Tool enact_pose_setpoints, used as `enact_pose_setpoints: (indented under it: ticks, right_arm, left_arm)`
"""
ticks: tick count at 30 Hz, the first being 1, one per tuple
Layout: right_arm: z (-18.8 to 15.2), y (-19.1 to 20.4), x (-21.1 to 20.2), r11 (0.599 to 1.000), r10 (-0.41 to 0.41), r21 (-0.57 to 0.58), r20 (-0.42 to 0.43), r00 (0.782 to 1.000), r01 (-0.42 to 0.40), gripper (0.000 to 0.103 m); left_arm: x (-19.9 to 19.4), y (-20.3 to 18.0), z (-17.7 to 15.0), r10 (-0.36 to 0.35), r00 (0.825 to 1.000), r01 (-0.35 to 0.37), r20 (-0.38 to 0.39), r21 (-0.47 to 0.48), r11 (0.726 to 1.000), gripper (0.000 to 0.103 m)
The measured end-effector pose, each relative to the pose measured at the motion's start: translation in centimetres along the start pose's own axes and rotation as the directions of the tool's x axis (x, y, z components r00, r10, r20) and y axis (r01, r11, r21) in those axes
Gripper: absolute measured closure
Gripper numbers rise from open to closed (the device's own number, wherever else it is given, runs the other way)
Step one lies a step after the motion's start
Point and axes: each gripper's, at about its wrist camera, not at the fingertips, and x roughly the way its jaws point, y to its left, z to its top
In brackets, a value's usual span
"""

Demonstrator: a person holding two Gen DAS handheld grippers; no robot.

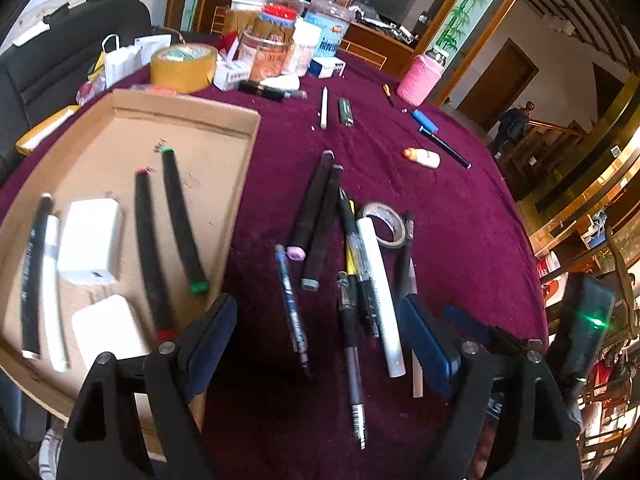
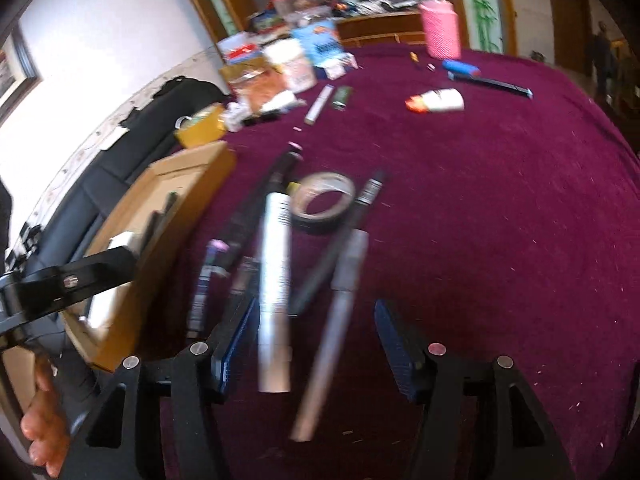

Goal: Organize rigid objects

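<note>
Cardboard tray edge borders pens; maroon cloth beyond lies bare.

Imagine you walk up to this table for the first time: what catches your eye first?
The jumble of black markers, pens and a white tube on the deep maroon tablecloth, just ahead of both open grippers. To its left, the shallow cardboard tray already holds two black markers and white blocks. Far back stands a pink knitted-sleeve bottle.

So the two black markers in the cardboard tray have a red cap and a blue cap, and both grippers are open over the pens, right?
Not quite: in the left wrist view, the second black marker in the cardboard tray has green caps, not blue; the other black marker is red-capped. The left gripper and right gripper are open.
</note>
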Motion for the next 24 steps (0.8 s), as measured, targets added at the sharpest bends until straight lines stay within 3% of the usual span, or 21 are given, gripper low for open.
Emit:
enact_pose_setpoints:
  ticks: [7, 13, 14, 24]
  right_arm:
    - [1.1, -0.1, 2.0, 1.0, 0.006, -0.028, -0.022, 1.0, -0.007, 0.039]
    - [1.6, 1.8, 3.8, 0.988, -0.04, -0.153, -0.051, 0.998, 0.032, 0.012]
    - [1.5, 2.0, 4.1, 0.983, -0.068, -0.171, -0.047, 0.997, 0.059, 0.0]
    - [1.6, 1.5, 4.1, 0.985, -0.077, -0.159, -0.06, 0.995, 0.067, 0.0]
  left_arm:
    - [0.6, -1.0, -0.2, 0.031, 0.999, -0.031, 0.015, 0.016, 0.999, 0.02]
    - [0.9, -0.8, -0.3, 0.031, 0.999, -0.031, 0.022, 0.008, 0.999, 0.02]
    - [0.9, -0.6, -0.2, 0.029, 0.999, -0.029, 0.023, -0.001, 1.0, 0.02]
    - [0.8, 0.4, -0.9, 0.018, 1.0, -0.017, 0.014, -0.03, 0.999, 0.02]
